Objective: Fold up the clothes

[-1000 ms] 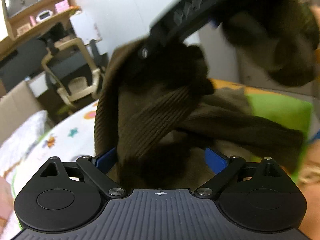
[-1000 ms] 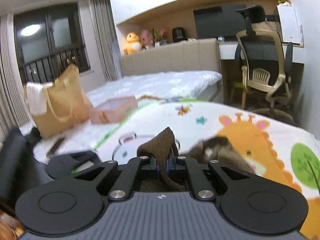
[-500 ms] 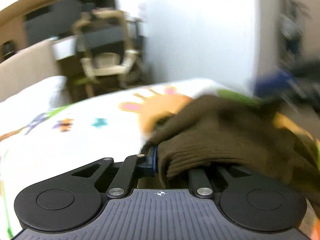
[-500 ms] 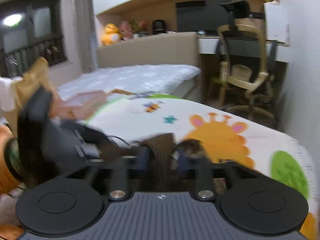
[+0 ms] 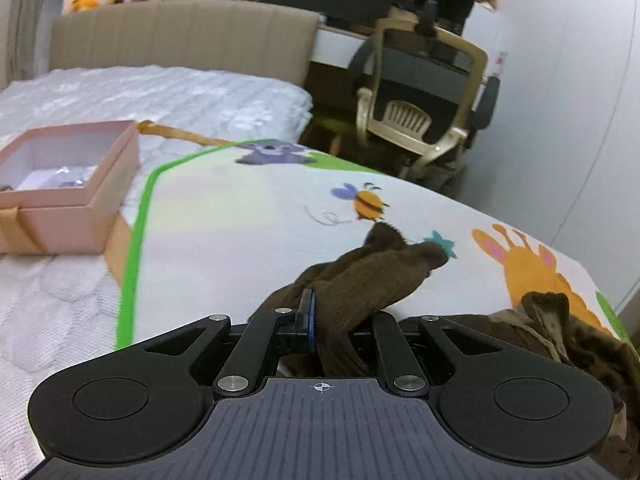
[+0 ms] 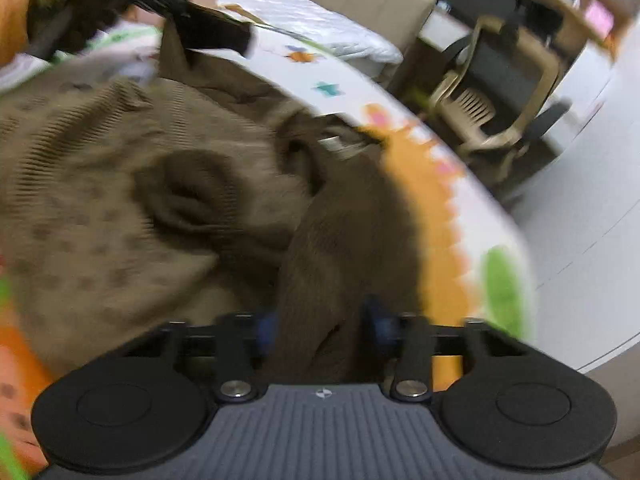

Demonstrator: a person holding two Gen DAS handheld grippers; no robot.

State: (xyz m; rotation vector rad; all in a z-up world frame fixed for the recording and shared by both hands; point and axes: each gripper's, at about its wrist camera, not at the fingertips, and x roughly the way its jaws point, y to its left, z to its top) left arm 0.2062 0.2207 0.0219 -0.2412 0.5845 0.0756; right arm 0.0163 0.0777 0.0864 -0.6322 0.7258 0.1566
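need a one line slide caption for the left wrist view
Left tool shut on a fold of brown sweater above a cartoon animal mat, pink box at left.

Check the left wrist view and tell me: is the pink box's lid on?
No. The pink box sits open on the bed, its white inside in plain view.

Garment (image 6: 152,184): brown ribbed knit with darker spots. Play mat (image 5: 240,232): white, green border, printed with a yellow-and-black bee, an orange giraffe and a teal star. Box (image 5: 76,200): pale pink. Bed cover (image 5: 160,92): white, quilted. Chair frame (image 5: 424,92): cream. Finger pads (image 5: 310,320): blue.
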